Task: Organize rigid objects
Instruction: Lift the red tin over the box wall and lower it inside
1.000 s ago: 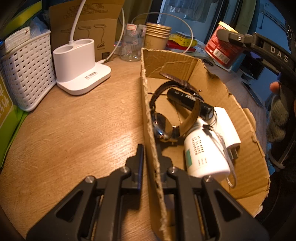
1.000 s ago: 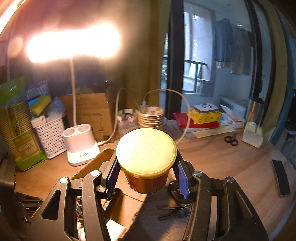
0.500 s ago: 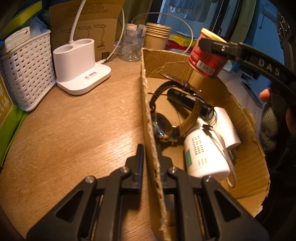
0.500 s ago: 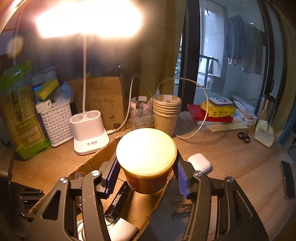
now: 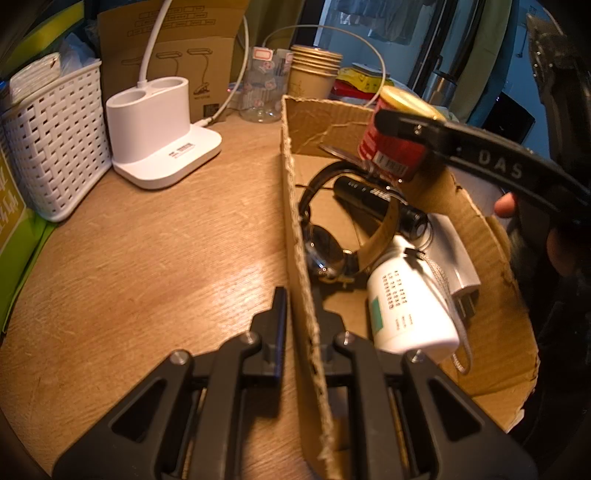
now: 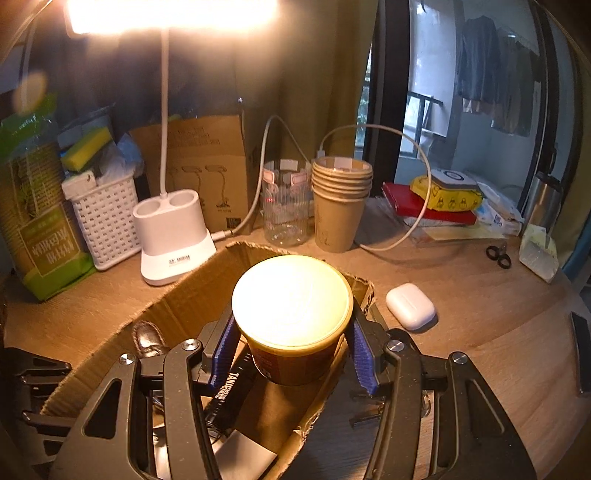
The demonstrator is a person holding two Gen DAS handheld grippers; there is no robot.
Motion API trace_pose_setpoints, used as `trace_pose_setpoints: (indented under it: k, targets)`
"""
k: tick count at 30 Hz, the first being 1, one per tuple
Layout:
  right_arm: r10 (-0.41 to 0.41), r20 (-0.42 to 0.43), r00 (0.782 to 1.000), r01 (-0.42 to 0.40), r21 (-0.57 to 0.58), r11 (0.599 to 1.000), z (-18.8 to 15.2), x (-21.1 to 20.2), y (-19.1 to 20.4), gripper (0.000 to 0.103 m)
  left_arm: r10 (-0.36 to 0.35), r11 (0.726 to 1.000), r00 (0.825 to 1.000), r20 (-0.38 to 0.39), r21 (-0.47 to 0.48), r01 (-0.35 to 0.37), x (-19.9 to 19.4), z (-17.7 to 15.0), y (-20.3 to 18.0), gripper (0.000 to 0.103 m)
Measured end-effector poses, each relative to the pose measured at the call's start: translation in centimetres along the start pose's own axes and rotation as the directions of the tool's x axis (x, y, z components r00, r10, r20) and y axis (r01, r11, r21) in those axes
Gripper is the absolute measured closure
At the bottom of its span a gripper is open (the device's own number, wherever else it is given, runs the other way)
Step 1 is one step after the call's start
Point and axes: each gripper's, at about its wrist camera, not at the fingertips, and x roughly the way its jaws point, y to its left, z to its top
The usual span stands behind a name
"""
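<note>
Lamp head (image 6: pixel 170 14) — glare-washed, edge-cropped.

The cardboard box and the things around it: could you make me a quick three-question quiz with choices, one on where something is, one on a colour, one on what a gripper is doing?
1. Where is the white earbud case?
A. inside the cardboard box
B. on the table outside the box
C. in the white basket

2. What colour is the lid of the can?
A. yellow
B. blue
C. black

3. What is the left gripper doing?
A. hanging open above the table
B. holding a paper cup
C. clamped on the wall of the cardboard box

Answers: 1 B, the case lies on bare wood beside the box. 2 A, the lid shows yellow above the red side. 3 C, one finger sits on either side of the wall.
</note>
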Motion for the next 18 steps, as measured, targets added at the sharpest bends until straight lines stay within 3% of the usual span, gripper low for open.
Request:
trace_pose_setpoints:
  k: [18]
  targets:
    - [-0.032,-0.051,0.998,0.03,-0.038,0.999,-0.7,1.3,0.6,0.046,0.0,1.0,1.0,0.0,0.0,0.0,0.0,0.0,0.0,0.091]
